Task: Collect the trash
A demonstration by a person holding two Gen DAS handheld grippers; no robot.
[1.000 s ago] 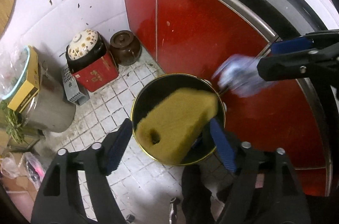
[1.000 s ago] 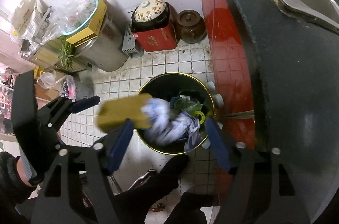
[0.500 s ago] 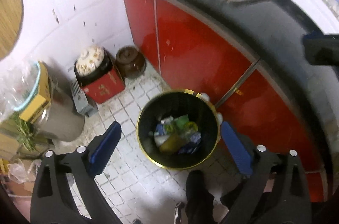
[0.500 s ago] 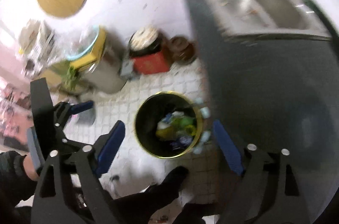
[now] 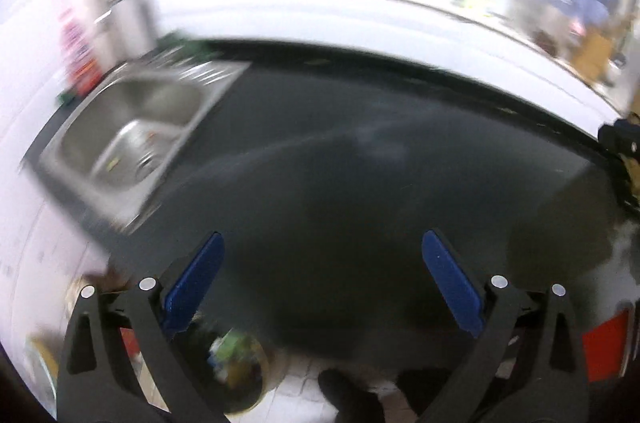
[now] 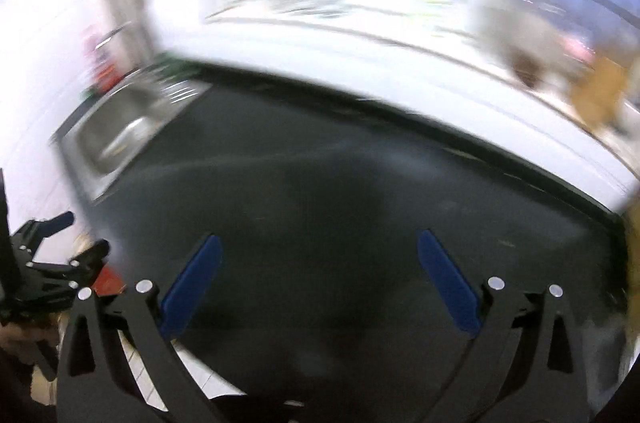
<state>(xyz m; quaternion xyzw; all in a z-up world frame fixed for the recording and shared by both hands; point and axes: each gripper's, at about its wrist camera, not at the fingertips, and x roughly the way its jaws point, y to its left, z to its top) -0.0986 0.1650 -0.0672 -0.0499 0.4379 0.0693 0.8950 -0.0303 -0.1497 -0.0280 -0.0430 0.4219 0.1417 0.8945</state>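
Observation:
Both views are blurred by motion. My left gripper (image 5: 322,279) is open and empty above the dark countertop (image 5: 360,163). The trash bin (image 5: 236,371) with trash in it shows blurred on the floor at the bottom left, behind the left finger. My right gripper (image 6: 318,277) is open and empty over the same countertop (image 6: 340,191). The left gripper also shows at the left edge of the right wrist view (image 6: 48,263), and part of the right gripper shows at the right edge of the left wrist view (image 5: 622,141).
A steel sink (image 5: 132,131) is set in the counter at the left; it also shows in the right wrist view (image 6: 124,127). A white windowsill (image 5: 380,7) with blurred items runs behind the counter. Red cabinet front (image 5: 604,347) shows at the lower right.
Both grippers let go of their trash, a yellow sponge and a bluish wad, over the bin, then swung up from the floor to face the countertop and window. Both are now empty.

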